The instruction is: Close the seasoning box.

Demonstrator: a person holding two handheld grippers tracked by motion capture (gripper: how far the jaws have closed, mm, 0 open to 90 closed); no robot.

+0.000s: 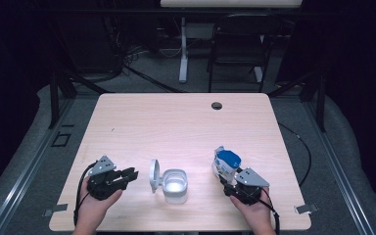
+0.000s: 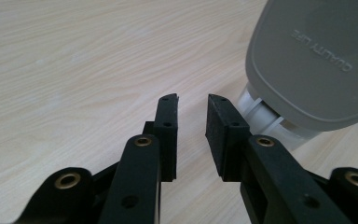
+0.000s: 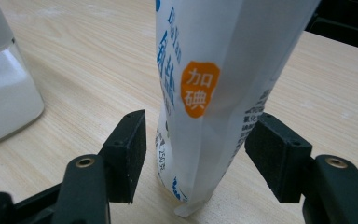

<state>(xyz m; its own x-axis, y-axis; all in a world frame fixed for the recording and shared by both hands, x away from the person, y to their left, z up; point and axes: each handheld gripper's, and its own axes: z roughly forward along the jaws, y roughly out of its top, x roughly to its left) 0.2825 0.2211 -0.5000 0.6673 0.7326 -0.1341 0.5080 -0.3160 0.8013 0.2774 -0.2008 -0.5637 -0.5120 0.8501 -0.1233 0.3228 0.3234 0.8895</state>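
Right gripper: jaws open either side of the upright white salt bag, blue print, orange badge, pads just clear. Left gripper: jaws part-closed, empty. Between them an open clear container, grey flip lid raised.

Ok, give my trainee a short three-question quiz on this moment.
1. True or false: the container's hinged lid stands open.
2. What stands between the right gripper's jaws: A) white pouch with blue print, B) spoon, C) cup?
3. Is anything between the left gripper's jaws?

Key: 1 true; 2 A, the pouch, a small gap at each pad; 3 no, nothing between them, the lid beside them.
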